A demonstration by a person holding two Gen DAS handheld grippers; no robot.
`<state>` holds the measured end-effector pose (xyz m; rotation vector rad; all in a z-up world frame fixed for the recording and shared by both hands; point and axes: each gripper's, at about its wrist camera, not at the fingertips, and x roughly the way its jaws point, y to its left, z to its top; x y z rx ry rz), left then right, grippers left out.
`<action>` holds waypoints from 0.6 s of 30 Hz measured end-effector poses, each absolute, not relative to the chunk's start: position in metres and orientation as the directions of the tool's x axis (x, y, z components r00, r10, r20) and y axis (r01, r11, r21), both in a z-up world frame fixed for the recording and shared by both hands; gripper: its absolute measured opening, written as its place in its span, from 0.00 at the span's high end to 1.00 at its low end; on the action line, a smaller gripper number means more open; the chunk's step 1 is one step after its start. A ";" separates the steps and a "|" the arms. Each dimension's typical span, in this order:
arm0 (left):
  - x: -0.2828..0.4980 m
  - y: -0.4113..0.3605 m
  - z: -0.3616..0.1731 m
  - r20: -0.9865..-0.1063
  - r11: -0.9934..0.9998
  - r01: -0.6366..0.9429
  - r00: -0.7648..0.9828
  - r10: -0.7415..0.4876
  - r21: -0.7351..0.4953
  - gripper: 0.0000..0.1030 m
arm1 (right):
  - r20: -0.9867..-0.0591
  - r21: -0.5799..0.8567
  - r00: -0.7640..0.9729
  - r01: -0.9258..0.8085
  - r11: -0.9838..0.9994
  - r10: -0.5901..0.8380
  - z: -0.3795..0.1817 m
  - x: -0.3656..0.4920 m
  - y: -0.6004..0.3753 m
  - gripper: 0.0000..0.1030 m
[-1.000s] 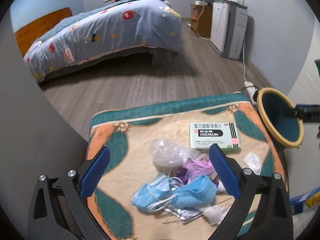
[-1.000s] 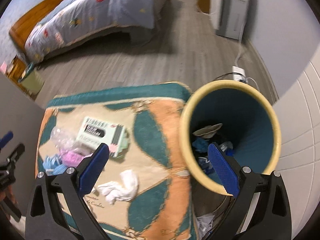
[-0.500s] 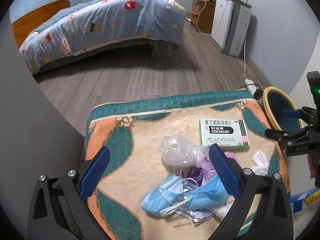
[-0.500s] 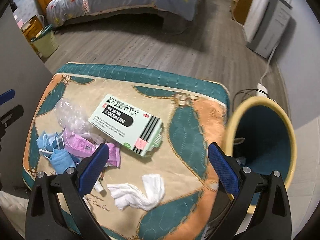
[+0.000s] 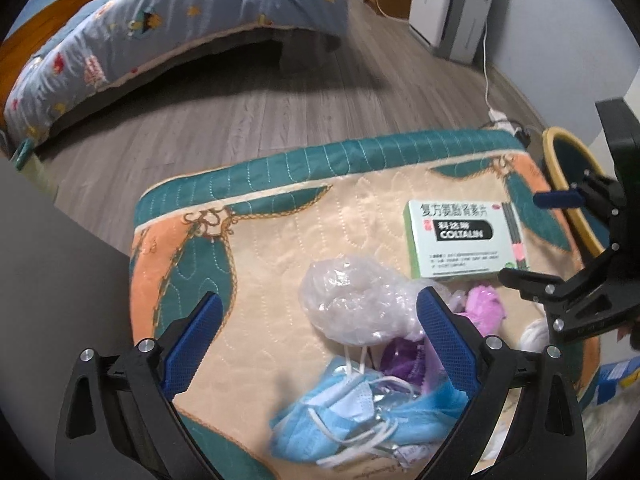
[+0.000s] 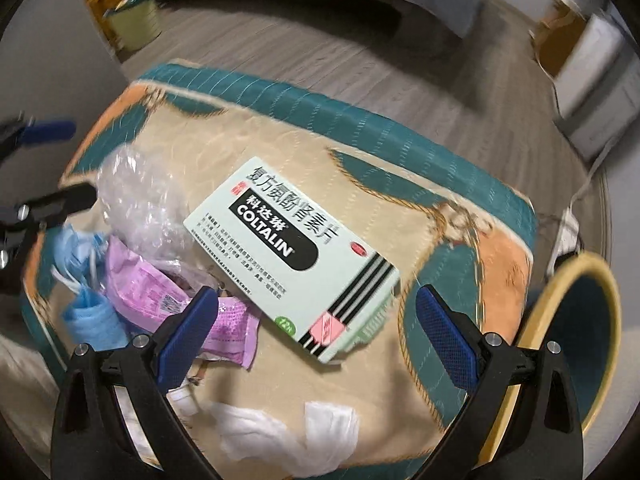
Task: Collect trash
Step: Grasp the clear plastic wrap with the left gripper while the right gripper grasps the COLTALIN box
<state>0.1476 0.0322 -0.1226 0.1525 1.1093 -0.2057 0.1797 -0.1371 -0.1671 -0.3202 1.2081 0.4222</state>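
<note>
bin (image 6: pixel 576 344) cut off, contents unseen | both claws, left (image 5: pixel 318 330) and right (image 6: pixel 316 322), gape empty | right claw swung from bin to medicine box (image 6: pixel 292 258)

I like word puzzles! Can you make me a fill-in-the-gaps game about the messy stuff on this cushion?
1. The word COLTALIN is printed on the medicine ___.
2. The face masks are coloured ___.
3. The right hand-held gripper has its jaws ___ above the cushion.
4. The bin has a ___ rim.

Missing words: box; blue; open; yellow
</note>
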 end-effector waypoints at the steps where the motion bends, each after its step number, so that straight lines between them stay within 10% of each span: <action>1: 0.149 0.032 -0.124 -0.900 0.970 0.241 0.427 -0.093 0.014 0.06 | -0.946 -0.033 0.295 -0.496 0.868 0.133 -0.170 0.181 -0.134 0.06; 18: 0.175 0.029 -0.144 -0.924 0.958 0.276 0.340 -0.176 -0.081 0.24 | -0.949 0.014 0.250 -0.572 0.820 0.190 -0.195 0.201 -0.112 0.06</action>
